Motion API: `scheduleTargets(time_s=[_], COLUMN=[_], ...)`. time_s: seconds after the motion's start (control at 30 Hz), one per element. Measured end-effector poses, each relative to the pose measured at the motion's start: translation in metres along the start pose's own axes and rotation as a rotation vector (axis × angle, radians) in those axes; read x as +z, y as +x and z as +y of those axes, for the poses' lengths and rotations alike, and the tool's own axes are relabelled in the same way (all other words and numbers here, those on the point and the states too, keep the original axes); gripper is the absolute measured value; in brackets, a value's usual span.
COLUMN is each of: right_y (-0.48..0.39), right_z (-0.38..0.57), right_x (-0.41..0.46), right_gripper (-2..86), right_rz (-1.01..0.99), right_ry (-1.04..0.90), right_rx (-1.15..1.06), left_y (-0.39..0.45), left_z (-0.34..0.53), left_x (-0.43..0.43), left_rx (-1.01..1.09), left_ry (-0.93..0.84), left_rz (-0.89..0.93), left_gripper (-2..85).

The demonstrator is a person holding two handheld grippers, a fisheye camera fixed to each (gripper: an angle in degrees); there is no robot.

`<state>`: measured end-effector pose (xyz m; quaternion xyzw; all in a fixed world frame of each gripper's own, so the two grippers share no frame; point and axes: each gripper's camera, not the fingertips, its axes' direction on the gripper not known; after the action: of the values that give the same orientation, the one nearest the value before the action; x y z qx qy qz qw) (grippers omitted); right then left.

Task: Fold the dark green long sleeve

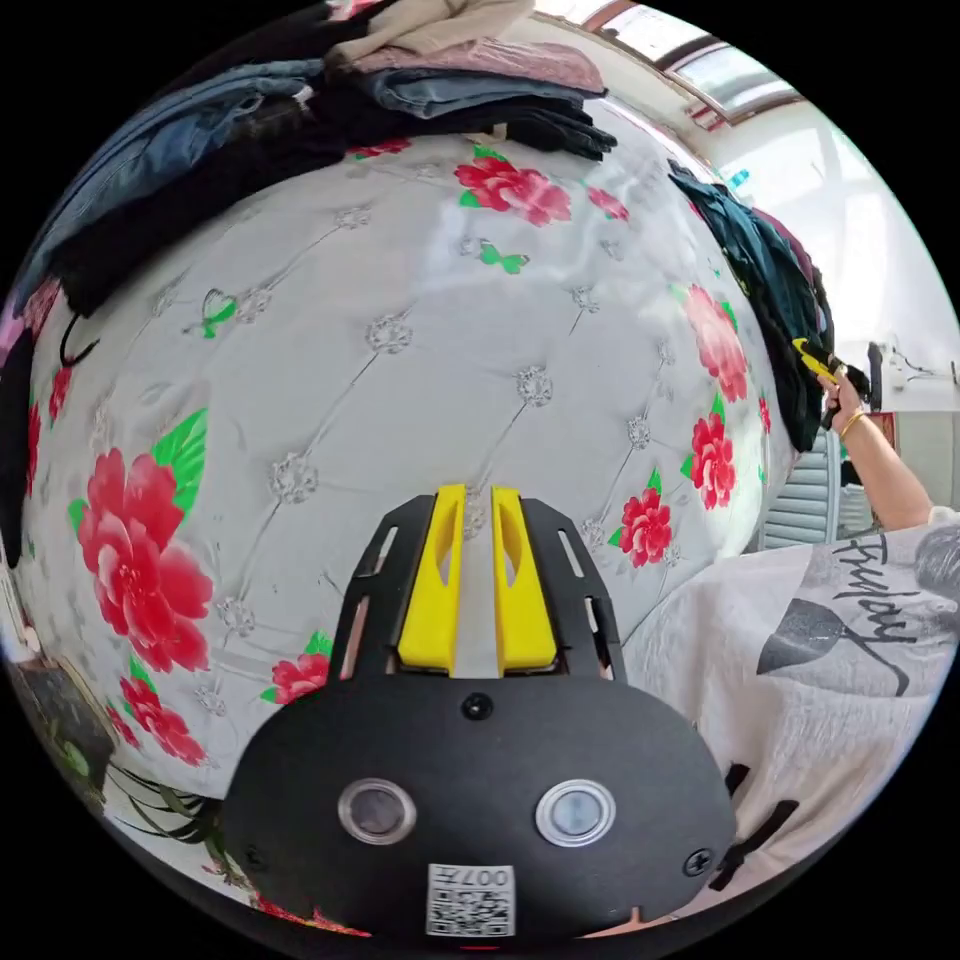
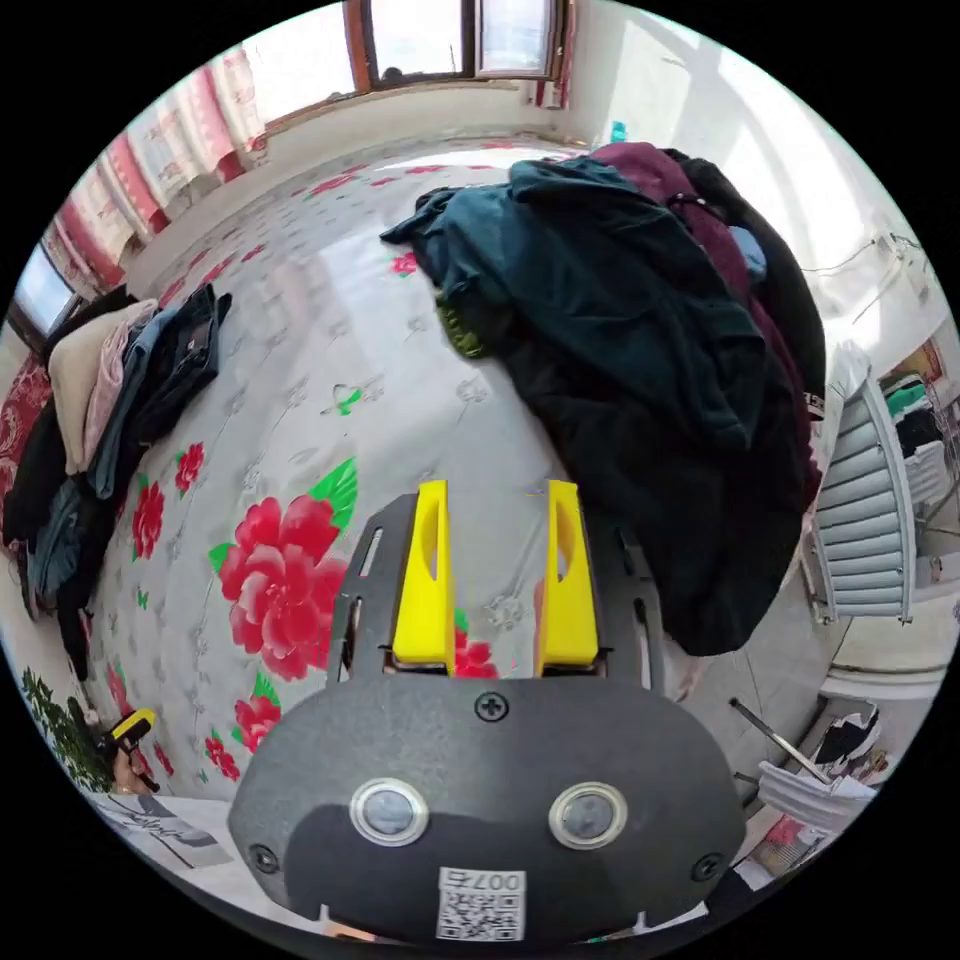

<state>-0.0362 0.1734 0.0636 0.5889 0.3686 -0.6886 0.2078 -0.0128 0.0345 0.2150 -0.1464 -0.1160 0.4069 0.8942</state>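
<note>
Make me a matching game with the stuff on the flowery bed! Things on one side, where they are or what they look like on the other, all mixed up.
Things:
1. dark green long sleeve
2. folded clothes stack
3. right gripper
4. left gripper

Descriptions:
A. jaws nearly together, empty, above the quilt
B. crumpled on top of the unsorted heap at the bed's edge
C. jaws apart, empty, pointing toward the heap
D. piled neatly along the far side of the bed, below the window

Pairs: 1-B, 2-D, 3-C, 4-A
</note>
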Motion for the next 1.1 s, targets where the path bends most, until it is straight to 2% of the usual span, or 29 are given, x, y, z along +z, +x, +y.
scheduleTargets(time_s=[0.1, 0.2, 0.27, 0.33, 0.37, 0.43, 0.5, 0.57, 0.63, 0.77, 0.8, 0.83, 0.9, 0.97, 1.0, 1.03, 1.1], right_y=[0.045, 0.076, 0.092, 0.109, 0.109, 0.085, 0.063, 0.038, 0.0, -0.076, -0.103, -0.139, -0.204, -0.274, -0.306, -0.326, -0.337], right_z=[-0.041, -0.078, -0.097, -0.11, -0.109, -0.101, -0.093, -0.077, -0.043, 0.016, 0.035, 0.058, 0.11, 0.18, 0.218, 0.242, 0.253], right_x=[-0.016, -0.018, -0.004, 0.036, 0.039, 0.037, 0.035, 0.023, -0.004, -0.053, -0.065, -0.073, -0.081, -0.092, -0.097, -0.097, -0.09], right_gripper=[10.3, 10.3, 10.1, 8.6, 8.0, 5.3, 3.6, 2.3, 1.3, 0.3, 0.2, 0.1, 0.1, 0.3, 0.5, 0.9, 2.2], right_rz=[0.084, 0.104, 0.055, -0.018, -0.011, 0.128, 0.147, 0.047, -0.185, -0.327, -0.368, -0.624, -0.817, -0.718, -0.573, -0.436, -0.333], right_ry=[0.079, 0.099, 0.047, -0.133, -0.116, -0.078, -0.08, -0.052, 0.033, 0.118, 0.112, 0.008, -0.112, -0.171, -0.123, -0.062, -0.033], right_rx=[0.073, 0.121, 0.133, 0.19, 0.199, 0.117, 0.056, -0.042, -0.127, -0.262, -0.322, -0.501, -0.68, -0.917, -0.991, -0.98, -0.978], left_y=[0.028, 0.052, 0.059, 0.062, 0.062, 0.063, 0.062, 0.059, 0.05, 0.032, 0.028, 0.028, 0.03, 0.032, 0.032, 0.03, 0.025], left_z=[-0.028, -0.037, -0.04, -0.043, -0.044, -0.049, -0.052, -0.053, -0.052, -0.046, -0.044, -0.041, -0.032, -0.024, -0.019, -0.011, 0.002], left_x=[0.016, 0.023, 0.024, 0.024, 0.024, 0.025, 0.025, 0.024, 0.022, 0.018, 0.016, 0.011, -0.003, -0.016, -0.024, -0.03, -0.034], left_rx=[0.047, 0.085, 0.11, 0.139, 0.141, 0.147, 0.143, 0.135, 0.107, 0.028, 0.02, 0.041, 0.076, 0.108, 0.119, 0.13, 0.155], left_ry=[-0.086, -0.123, -0.131, -0.137, -0.14, -0.156, -0.165, -0.165, -0.145, -0.104, -0.088, -0.041, 0.068, 0.134, 0.157, 0.173, 0.178], left_rz=[-0.04, -0.178, -0.209, -0.223, -0.224, -0.232, -0.233, -0.224, -0.194, -0.105, -0.058, 0.014, 0.089, 0.117, 0.119, 0.125, 0.135], left_gripper=[4.9, 3.7, 3.6, 3.7, 3.7, 3.8, 3.9, 3.9, 3.7, 4.8, 4.9, 5.0, 5.0, 5.0, 5.0, 4.9, 4.8])
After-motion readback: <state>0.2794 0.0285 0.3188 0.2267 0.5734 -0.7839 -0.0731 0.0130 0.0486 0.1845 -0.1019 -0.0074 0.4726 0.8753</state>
